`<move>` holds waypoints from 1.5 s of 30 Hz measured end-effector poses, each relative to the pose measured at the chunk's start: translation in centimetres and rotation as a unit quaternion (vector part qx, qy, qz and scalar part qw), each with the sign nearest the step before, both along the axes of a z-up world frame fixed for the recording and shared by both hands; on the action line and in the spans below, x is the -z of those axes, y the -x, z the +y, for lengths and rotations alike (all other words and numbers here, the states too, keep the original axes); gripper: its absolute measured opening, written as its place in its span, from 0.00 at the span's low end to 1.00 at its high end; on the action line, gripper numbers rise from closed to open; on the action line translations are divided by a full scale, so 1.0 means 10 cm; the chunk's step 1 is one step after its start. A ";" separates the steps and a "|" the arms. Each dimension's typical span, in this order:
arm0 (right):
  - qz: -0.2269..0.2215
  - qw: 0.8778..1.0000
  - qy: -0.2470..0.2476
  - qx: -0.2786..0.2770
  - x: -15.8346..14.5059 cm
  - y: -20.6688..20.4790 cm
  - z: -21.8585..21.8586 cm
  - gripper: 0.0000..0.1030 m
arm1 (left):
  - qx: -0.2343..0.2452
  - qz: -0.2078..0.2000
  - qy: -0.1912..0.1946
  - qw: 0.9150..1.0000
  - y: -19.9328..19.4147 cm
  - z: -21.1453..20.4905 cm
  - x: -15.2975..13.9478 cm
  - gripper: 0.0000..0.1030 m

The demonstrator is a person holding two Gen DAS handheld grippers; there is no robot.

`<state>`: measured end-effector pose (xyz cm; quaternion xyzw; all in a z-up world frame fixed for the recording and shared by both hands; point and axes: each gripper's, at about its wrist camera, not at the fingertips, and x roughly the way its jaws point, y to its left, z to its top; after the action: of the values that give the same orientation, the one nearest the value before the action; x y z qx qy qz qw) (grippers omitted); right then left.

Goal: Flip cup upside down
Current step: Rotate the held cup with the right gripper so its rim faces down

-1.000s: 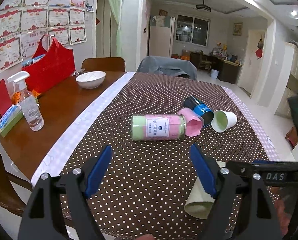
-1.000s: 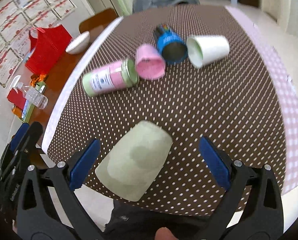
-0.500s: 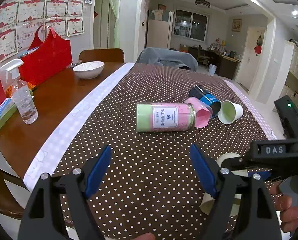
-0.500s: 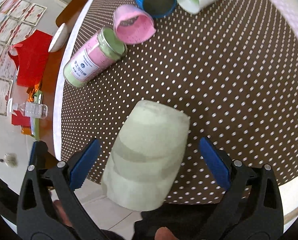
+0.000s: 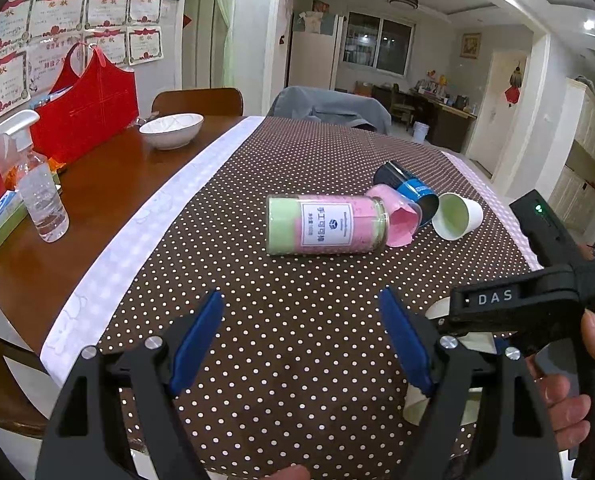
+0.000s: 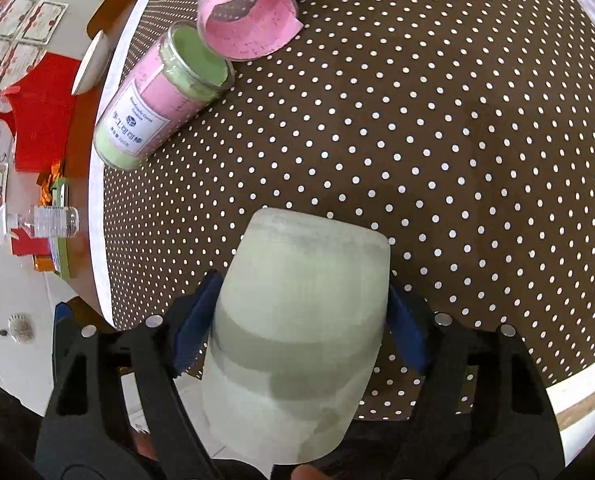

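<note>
A pale green paper cup (image 6: 297,312) lies on its side near the front edge of the dotted brown tablecloth (image 6: 437,128). My right gripper (image 6: 301,320) is shut on the pale green cup, its blue pads pressing both sides. In the left wrist view a sliver of the cup (image 5: 417,404) shows behind the right finger, with the right gripper body (image 5: 517,300) over it. My left gripper (image 5: 301,344) is open and empty, low over the cloth to the cup's left.
A pink-and-green jar (image 5: 327,230) lies on its side mid-table, with a pink cup (image 5: 393,220), a blue cup (image 5: 409,192) and a white cup (image 5: 457,216) lying beside it. A spray bottle (image 5: 41,196), a white bowl (image 5: 171,130) and a red bag (image 5: 85,108) stand on the left.
My right gripper has moved down onto the pale green cup and closed from wide open until its pads grip the cup's sides. The left gripper has shifted slightly and stays open.
</note>
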<state>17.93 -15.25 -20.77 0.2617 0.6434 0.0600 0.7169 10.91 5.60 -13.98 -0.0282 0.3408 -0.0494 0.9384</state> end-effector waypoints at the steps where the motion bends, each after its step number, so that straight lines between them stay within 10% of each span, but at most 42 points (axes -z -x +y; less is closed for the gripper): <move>1: -0.003 1.000 -0.006 -0.004 0.00 0.01 0.01 0.74 | -0.001 0.001 -0.001 1.000 0.00 -0.01 0.00 0.77; 20: -0.157 0.982 -0.098 0.017 -0.29 0.15 -0.56 0.73 | -0.002 -0.012 -0.045 0.999 0.15 -0.36 -0.23 0.77; 32: -0.371 0.925 0.080 0.004 -0.68 0.07 -0.33 0.73 | -0.044 -0.016 -0.032 0.998 0.17 -0.18 -0.40 0.77; 45: -0.403 0.894 0.191 -0.038 -0.46 -0.03 -0.04 0.74 | -0.045 -0.006 -0.013 0.999 0.14 -0.14 -0.33 0.77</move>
<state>18.23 -15.67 -16.21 0.0486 0.3081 0.0632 0.9480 9.48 4.22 -10.66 -0.0306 0.3342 -0.0024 0.9420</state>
